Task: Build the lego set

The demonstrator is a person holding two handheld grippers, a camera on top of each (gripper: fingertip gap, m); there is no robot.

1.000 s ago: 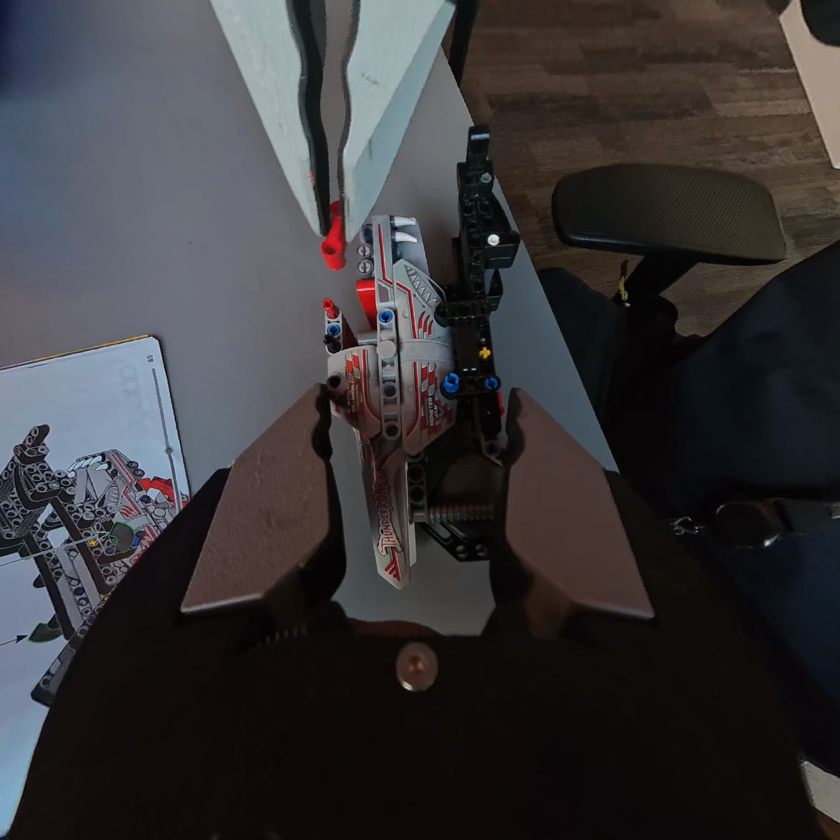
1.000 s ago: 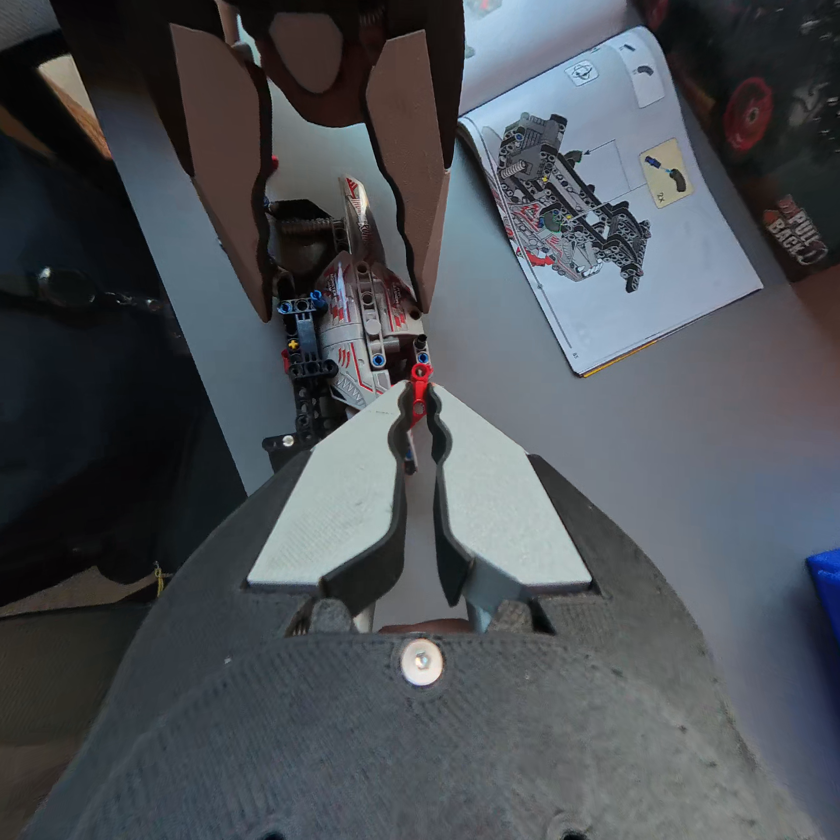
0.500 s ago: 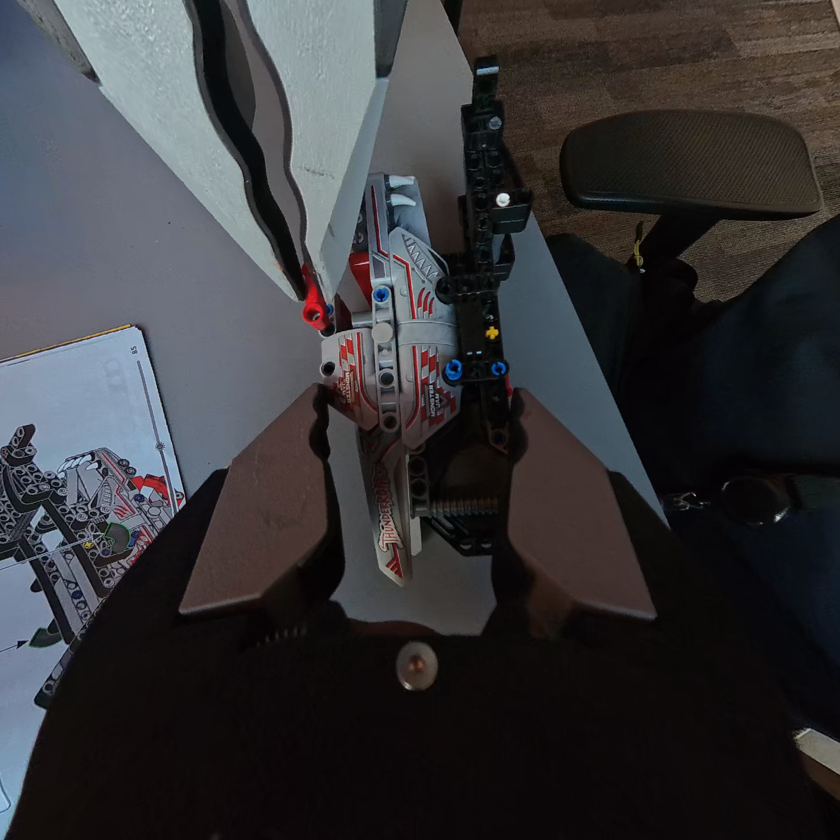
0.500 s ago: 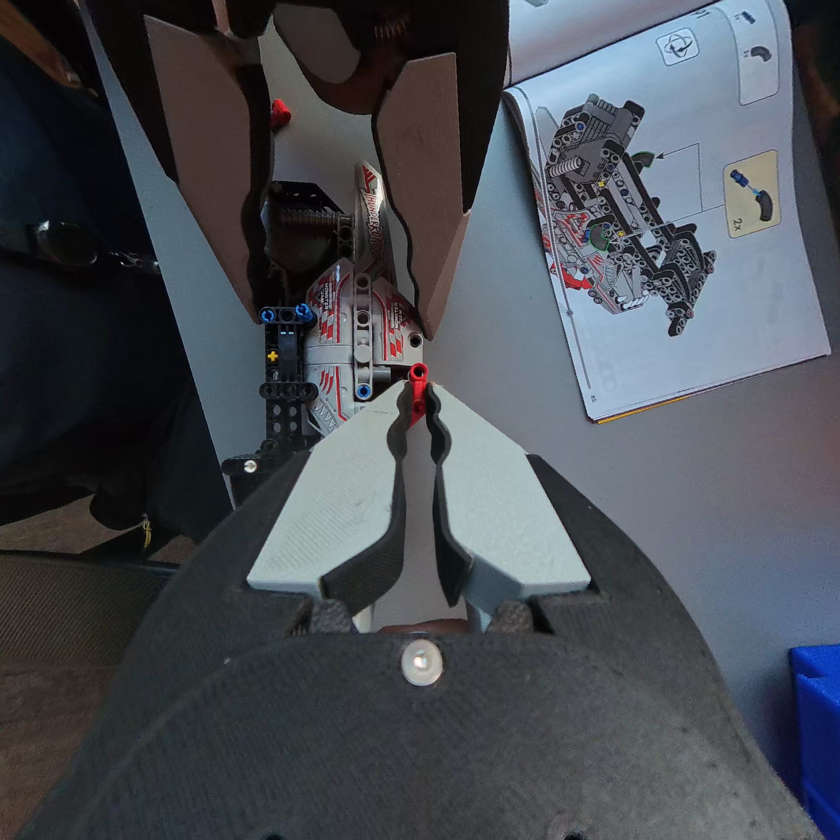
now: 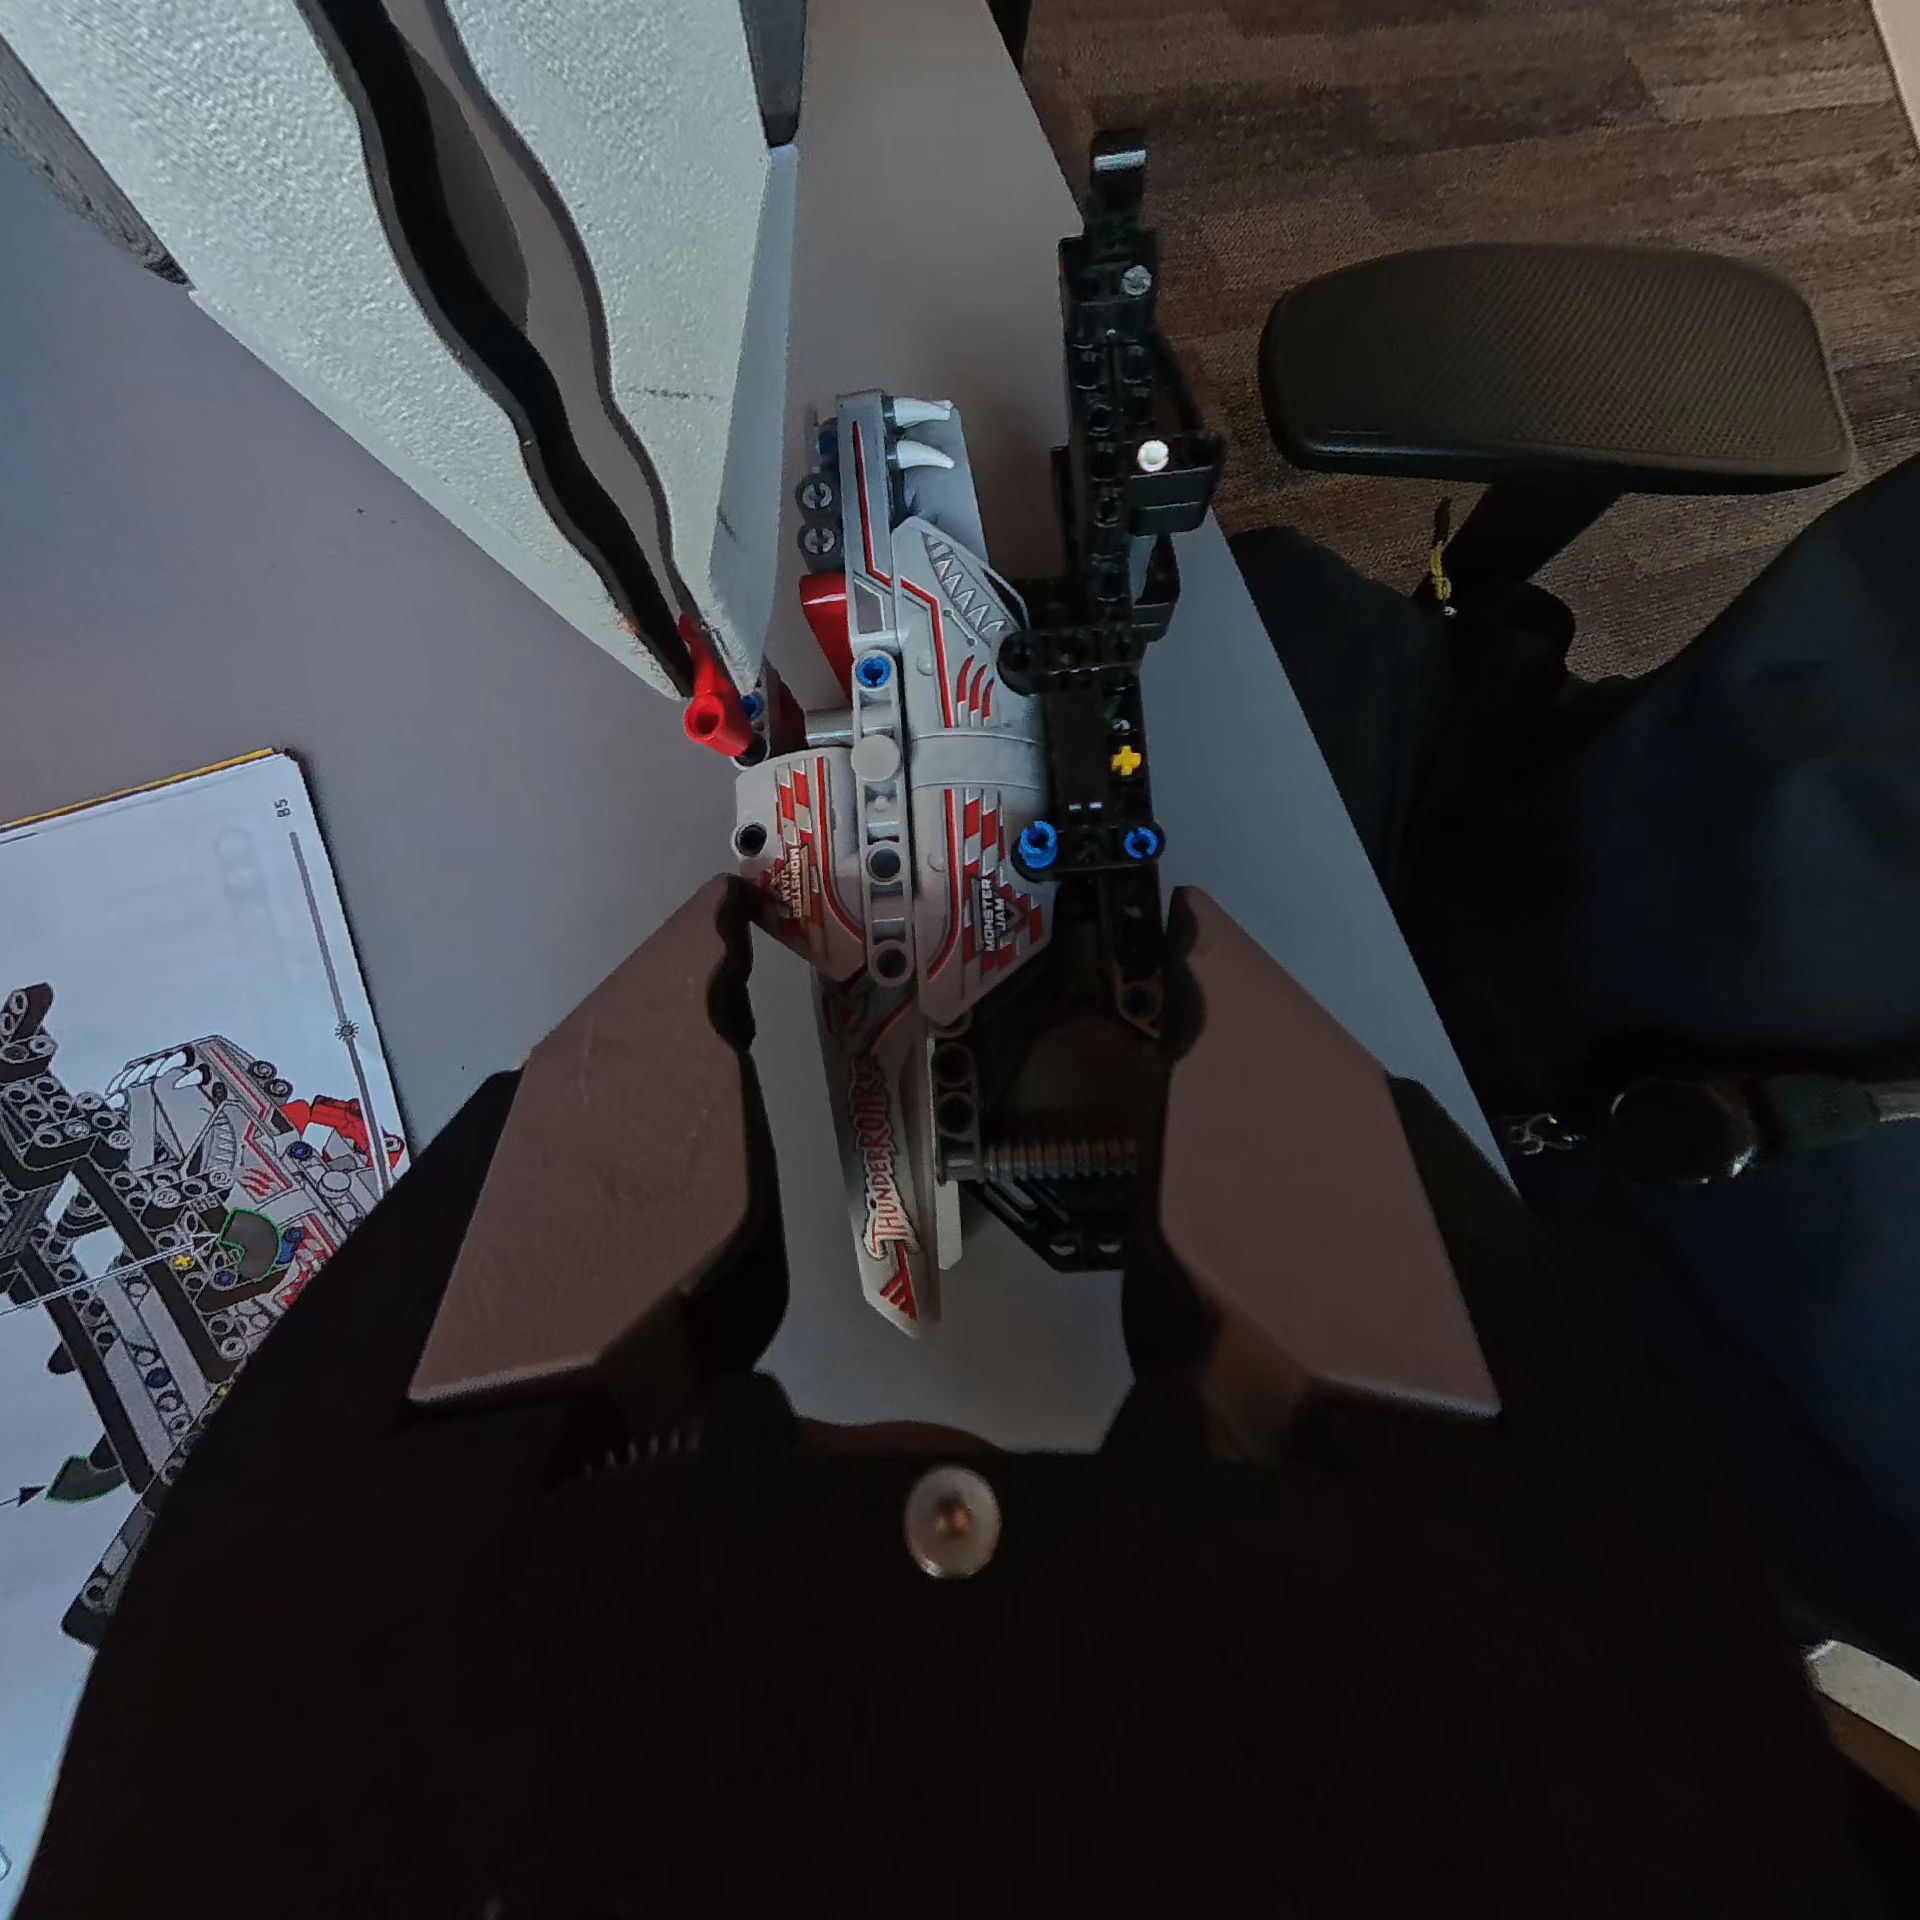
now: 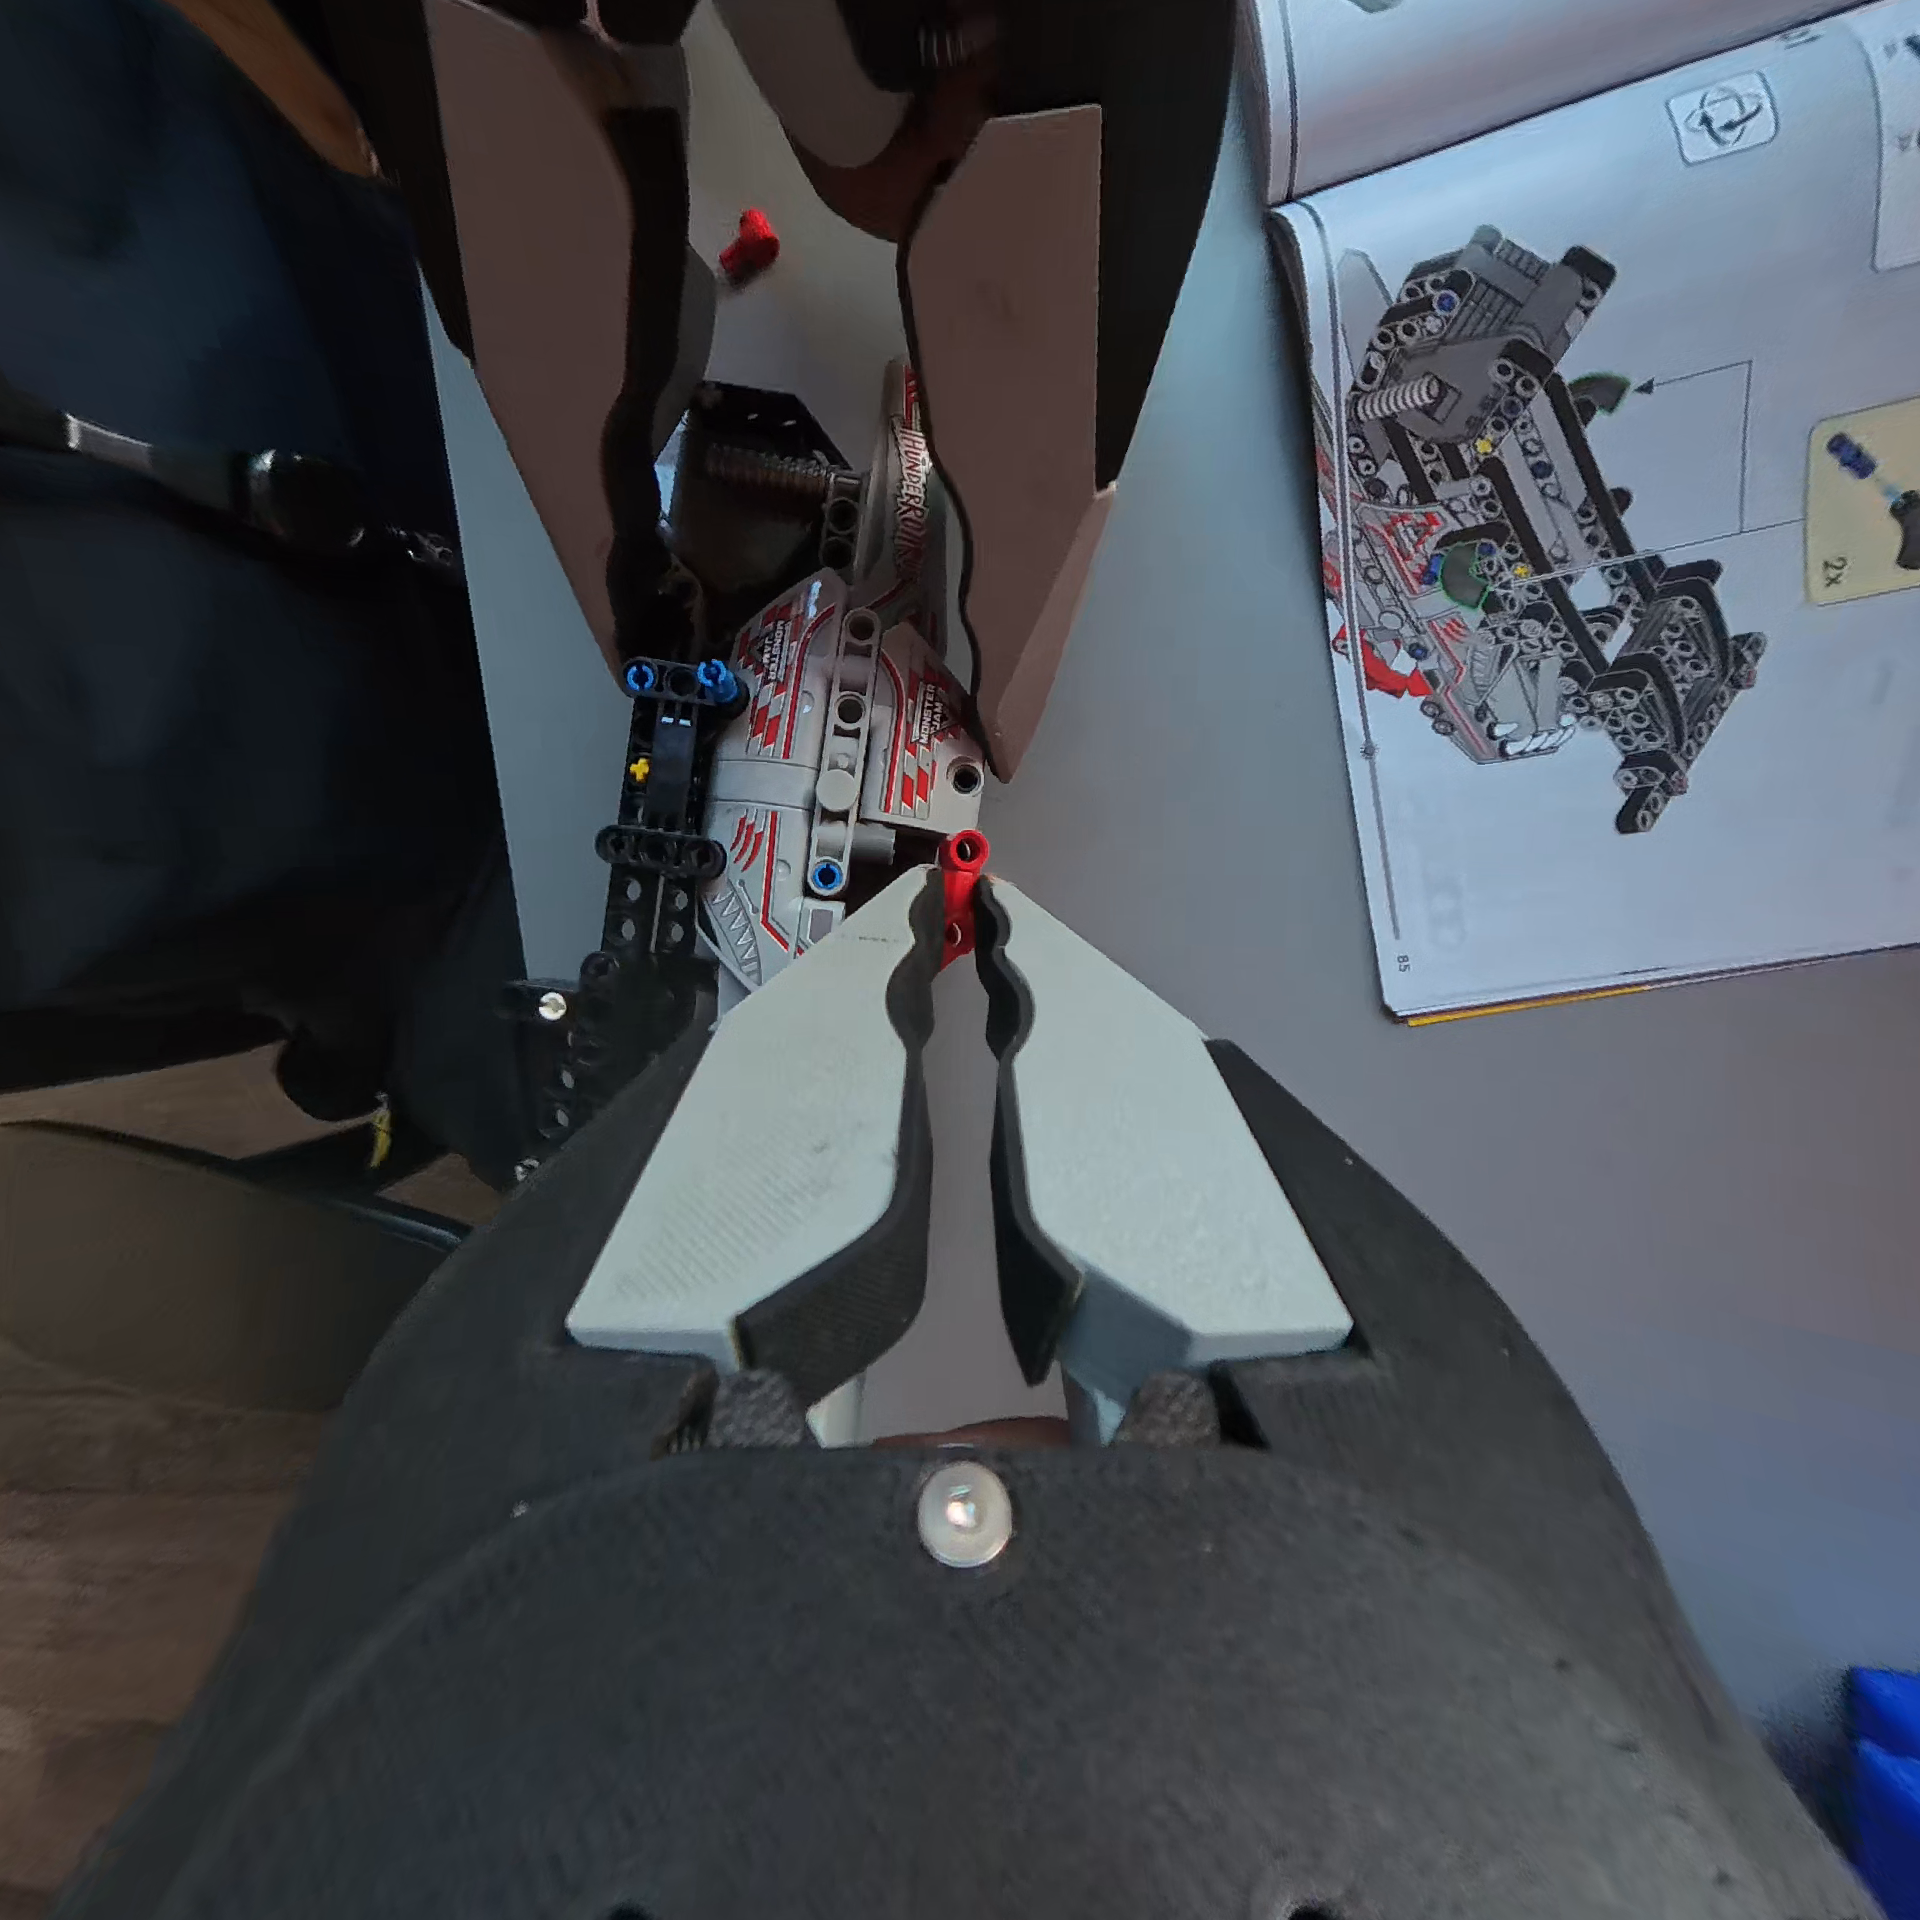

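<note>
A grey, red and black lego model (image 5: pixel 914 821) lies on the grey table near its edge. My left gripper (image 5: pixel 956 935), with brown fingers, straddles the model's rear; its fingertips (image 5: pixel 717 956) touch the grey panel on one side and the black beam on the other. My right gripper (image 6: pixel 954 894), with grey fingers, is shut on a small red connector (image 6: pixel 961 862) and holds it against the model's side (image 6: pixel 862 769). The red connector also shows in the left wrist view (image 5: pixel 712 717), next to a blue pin.
An open instruction booklet (image 5: pixel 156 1091) lies on the table (image 6: pixel 1247 1143) beside the model, also in the right wrist view (image 6: pixel 1610 623). A loose red piece (image 6: pixel 748 244) lies behind the left gripper. A blue bin (image 6: pixel 1881 1787), a chair armrest (image 5: pixel 1558 364) and a person's dark clothing (image 5: pixel 1714 831) border the table edge. There is about 5 cm between the tips of the two grippers.
My right gripper has brought the red connector down from beyond the model's front to its side, where it now touches. The left gripper has kept its hold on the model.
</note>
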